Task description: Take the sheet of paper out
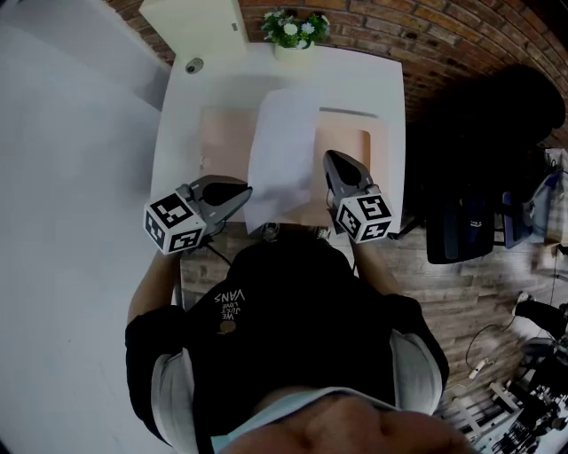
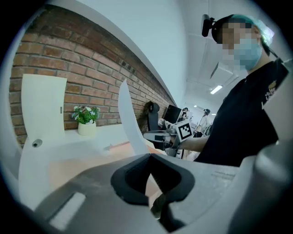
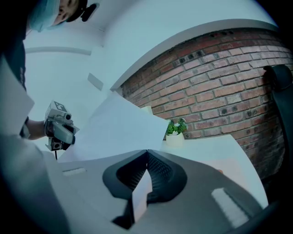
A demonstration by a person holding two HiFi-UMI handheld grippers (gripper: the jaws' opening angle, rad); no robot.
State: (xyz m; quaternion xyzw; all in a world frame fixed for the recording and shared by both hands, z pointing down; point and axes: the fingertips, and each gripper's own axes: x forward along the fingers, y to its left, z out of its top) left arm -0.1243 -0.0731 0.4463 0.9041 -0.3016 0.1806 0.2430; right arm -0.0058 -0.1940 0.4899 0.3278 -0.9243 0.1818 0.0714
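The white sheet of paper (image 1: 282, 151) hangs lifted and curved above a beige folder (image 1: 222, 133) that lies open on the white table (image 1: 382, 80). My left gripper (image 1: 247, 191) is shut on the sheet's near left edge. In the left gripper view the sheet (image 2: 130, 119) rises from the closed jaws of this gripper (image 2: 149, 155). At the sheet's right edge my right gripper (image 1: 327, 160) is shut on it. In the right gripper view a strip of the paper (image 3: 141, 194) shows between the jaws of the right gripper (image 3: 146, 151), and the sheet (image 3: 119, 128) spreads off to the left.
A potted plant (image 1: 295, 34) and a small round object (image 1: 193, 65) stand at the table's far edge, below a brick wall. A white board (image 1: 195, 27) leans at the back left. A black chair (image 1: 497, 133) stands right of the table. Cables lie on the wooden floor.
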